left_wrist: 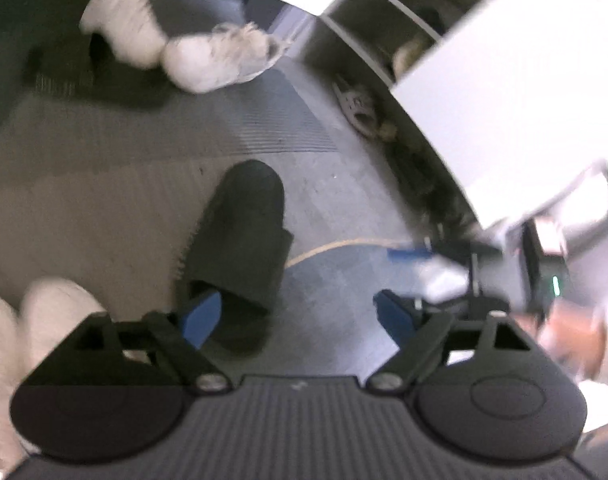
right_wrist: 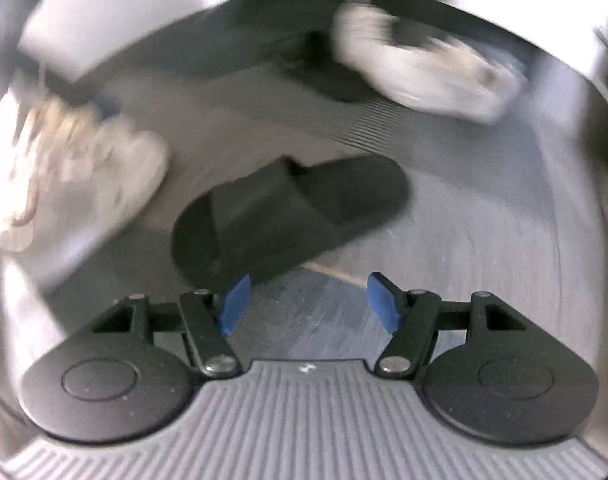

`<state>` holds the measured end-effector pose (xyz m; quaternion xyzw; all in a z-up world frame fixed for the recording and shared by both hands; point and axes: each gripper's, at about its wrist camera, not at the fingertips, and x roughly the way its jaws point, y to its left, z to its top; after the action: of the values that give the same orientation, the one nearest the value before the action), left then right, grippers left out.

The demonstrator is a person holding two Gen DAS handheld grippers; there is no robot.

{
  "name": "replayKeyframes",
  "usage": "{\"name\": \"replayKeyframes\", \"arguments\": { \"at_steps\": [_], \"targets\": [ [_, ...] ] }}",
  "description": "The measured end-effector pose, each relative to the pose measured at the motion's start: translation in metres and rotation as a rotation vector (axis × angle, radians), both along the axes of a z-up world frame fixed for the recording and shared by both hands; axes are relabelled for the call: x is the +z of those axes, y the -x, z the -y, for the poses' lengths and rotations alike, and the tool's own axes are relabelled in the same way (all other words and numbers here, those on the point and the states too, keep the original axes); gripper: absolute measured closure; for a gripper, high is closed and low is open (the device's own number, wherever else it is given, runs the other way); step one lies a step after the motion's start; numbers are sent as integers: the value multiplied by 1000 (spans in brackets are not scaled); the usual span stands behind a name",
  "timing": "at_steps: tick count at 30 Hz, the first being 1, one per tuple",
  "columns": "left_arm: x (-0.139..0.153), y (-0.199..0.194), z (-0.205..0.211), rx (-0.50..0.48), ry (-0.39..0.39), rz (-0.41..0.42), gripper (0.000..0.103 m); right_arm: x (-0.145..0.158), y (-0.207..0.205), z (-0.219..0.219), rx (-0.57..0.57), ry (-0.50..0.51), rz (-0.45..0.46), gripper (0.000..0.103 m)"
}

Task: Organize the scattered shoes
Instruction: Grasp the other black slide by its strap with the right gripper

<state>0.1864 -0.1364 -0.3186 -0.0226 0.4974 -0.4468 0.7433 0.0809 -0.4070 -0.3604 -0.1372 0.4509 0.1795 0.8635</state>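
Black slide (left_wrist: 239,240) runs toward twelve o'clock, heel touching the spread, empty left claw (left_wrist: 299,316); right claw (right_wrist: 310,304) likewise unclenched, empty.

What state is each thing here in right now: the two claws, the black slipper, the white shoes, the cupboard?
Left gripper: open, holding nothing, one finger over the slipper's mouth.
Right gripper: open, holding nothing.
Black slipper: flat on the floor, sole down, not gripped.
White sneakers: loose on the floor, toes together, not lined up.
Shoe cupboard: open, shelves showing.
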Motion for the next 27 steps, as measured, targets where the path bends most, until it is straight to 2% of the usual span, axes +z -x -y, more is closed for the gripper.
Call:
{"name": "replayKeyframes", "arguments": {
  "at_steps": [2,5,9,12,15,18,20,27],
  "targets": [
    [13,4,1,-67,-76,61,16,-4,-15,-7,121,59,-16,36],
    [16,11,0,-103,-113,82,15,-11,-38,-18,303,152,-41,36],
    [13,25,-4,-108,-59,115,15,-41,-64,-37,560,336,-82,37],
    [0,44,-14,-128,-5,125,15,-62,-78,-44,690,448,-108,37],
    [-7,60,-20,-189,21,115,15,-73,-88,-49,781,495,-135,40],
    [-8,67,-24,-215,42,120,15,-78,-93,-54,823,506,-142,40],
    [-10,72,-25,-232,33,138,15,-84,-97,-57,839,500,-186,40],
    [-13,76,-31,-248,32,139,15,-88,-97,-58,851,466,-178,44]
  ]
}}
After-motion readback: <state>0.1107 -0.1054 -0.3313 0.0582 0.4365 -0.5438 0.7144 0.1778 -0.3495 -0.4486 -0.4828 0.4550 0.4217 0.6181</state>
